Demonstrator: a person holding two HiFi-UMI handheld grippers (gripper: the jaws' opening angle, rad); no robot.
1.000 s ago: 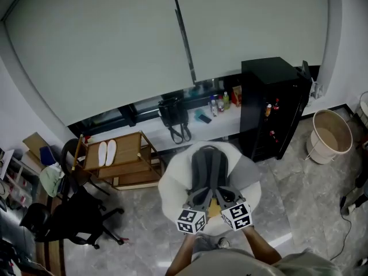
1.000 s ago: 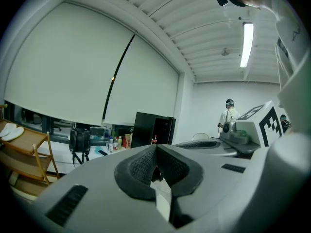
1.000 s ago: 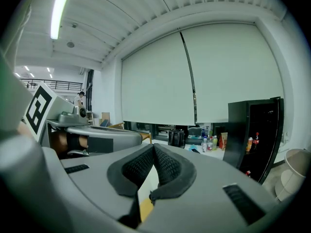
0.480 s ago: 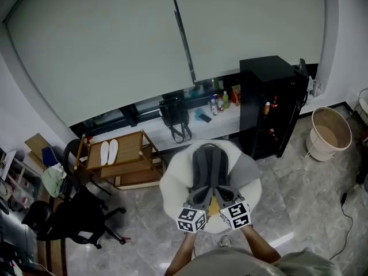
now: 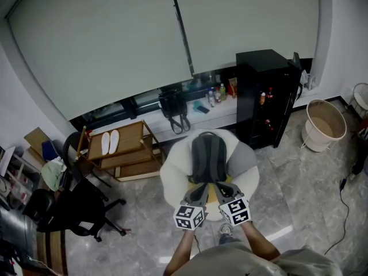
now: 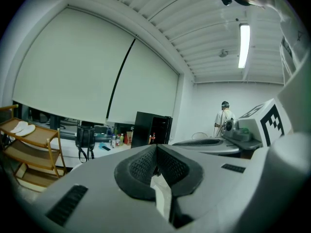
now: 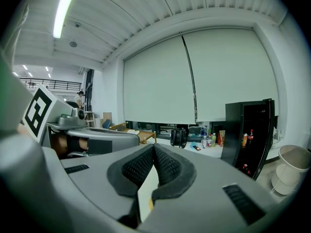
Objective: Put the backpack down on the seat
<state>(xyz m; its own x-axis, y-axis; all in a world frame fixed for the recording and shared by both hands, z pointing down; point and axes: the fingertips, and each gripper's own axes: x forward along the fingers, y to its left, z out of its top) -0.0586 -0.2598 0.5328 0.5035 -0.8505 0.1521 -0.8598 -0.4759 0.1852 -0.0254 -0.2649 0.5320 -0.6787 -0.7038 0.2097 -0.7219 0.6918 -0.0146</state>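
Observation:
A grey backpack [image 5: 208, 154] lies lengthwise on the round white seat [image 5: 172, 177] in the middle of the head view. My left gripper [image 5: 200, 188] and right gripper [image 5: 218, 187] hover side by side at the backpack's near end, above the seat's front. I cannot tell whether they touch it. In the left gripper view the left gripper [image 6: 156, 152] has its pads pressed together with nothing between them. The right gripper [image 7: 153, 152] looks the same in the right gripper view. The backpack and seat are hidden below the jaws in both gripper views.
A black cabinet [image 5: 261, 96] stands right of the seat, with a beige bin [image 5: 325, 122] farther right. Behind the seat a black handbag [image 5: 172, 105] and bottles sit on a white ledge. A wooden rack [image 5: 118, 148] with white slippers and a black office chair [image 5: 75, 209] stand at the left.
The seat and backpack now sit farther up the head view from the marker cubes. Both grippers have drawn back a little toward me, still shut.

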